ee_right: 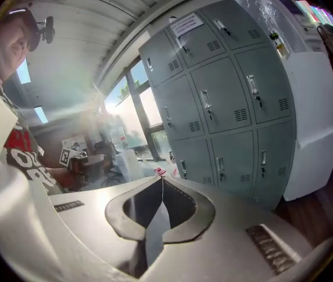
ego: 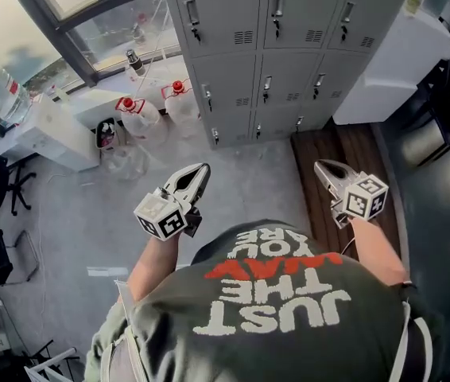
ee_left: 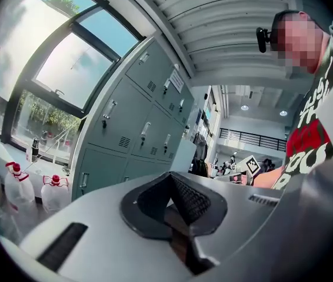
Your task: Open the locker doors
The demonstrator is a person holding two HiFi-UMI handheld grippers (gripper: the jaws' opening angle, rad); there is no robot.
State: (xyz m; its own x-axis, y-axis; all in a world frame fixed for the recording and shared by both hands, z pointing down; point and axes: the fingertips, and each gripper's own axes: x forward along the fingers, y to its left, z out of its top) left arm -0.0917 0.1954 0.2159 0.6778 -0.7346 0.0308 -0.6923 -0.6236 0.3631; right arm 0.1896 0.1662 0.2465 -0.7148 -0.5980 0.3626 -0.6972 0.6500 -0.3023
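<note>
A grey bank of lockers stands ahead, three columns by three rows, every door closed with a handle and a small vent. In the head view my left gripper and right gripper hover side by side above the floor, well short of the lockers and pointing at them. Both are shut with nothing between the jaws. The left gripper view has the lockers beyond the closed tips of the left gripper. In the right gripper view the lockers stand beyond the closed tips of the right gripper.
Two clear jugs with red caps stand on the floor left of the lockers, by a window. A white cabinet abuts the lockers' right side. A wooden floor strip lies under my right gripper. A white box and chair are at left.
</note>
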